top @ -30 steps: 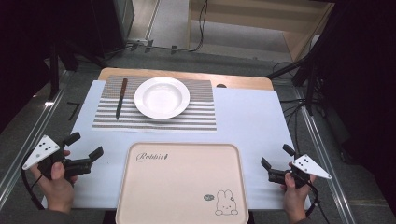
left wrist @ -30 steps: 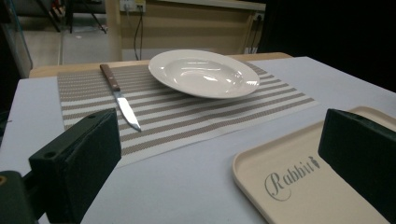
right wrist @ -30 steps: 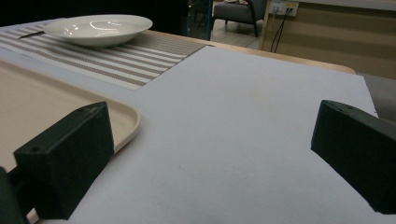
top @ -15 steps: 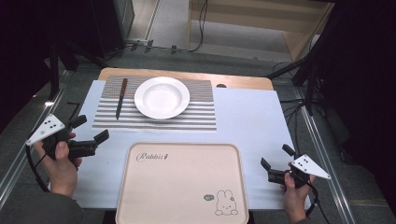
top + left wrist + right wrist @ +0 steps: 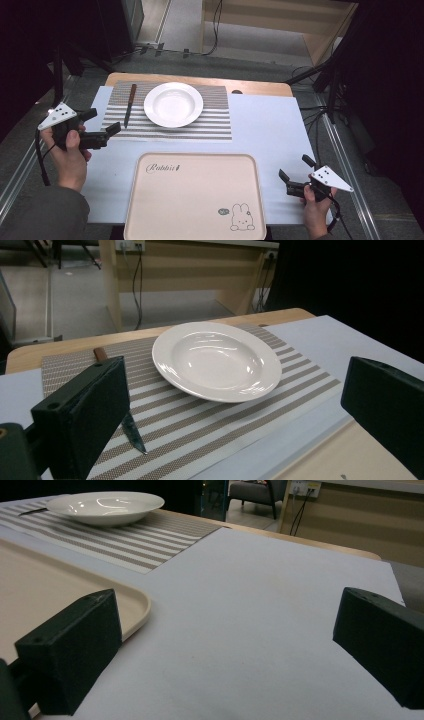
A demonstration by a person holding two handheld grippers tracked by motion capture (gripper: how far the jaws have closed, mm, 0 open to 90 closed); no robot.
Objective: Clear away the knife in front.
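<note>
A white deep plate (image 5: 173,104) sits on a striped placemat (image 5: 216,126) at the far middle of the table. A knife with a brown handle (image 5: 129,104) lies on the mat left of the plate. A bare beige tray (image 5: 195,200) with a rabbit print lies at the near edge. My left gripper (image 5: 104,122) is open at the mat's left edge, just near the knife tip. In the left gripper view its jaws (image 5: 237,385) frame the plate (image 5: 217,360) and the knife blade (image 5: 134,432). My right gripper (image 5: 294,167) is open and holds nothing, right of the tray over the white cover.
A white sheet (image 5: 270,130) covers the wooden table (image 5: 260,88). Beyond the far edge lie floor, cables and a wooden shelf unit (image 5: 280,20). Metal rails run along both sides of the table. The right gripper view shows the tray corner (image 5: 135,605) and bare sheet (image 5: 260,610).
My left gripper has moved forward and slightly right, from the table's near left corner up to the placemat's left edge. The right gripper has stayed put.
</note>
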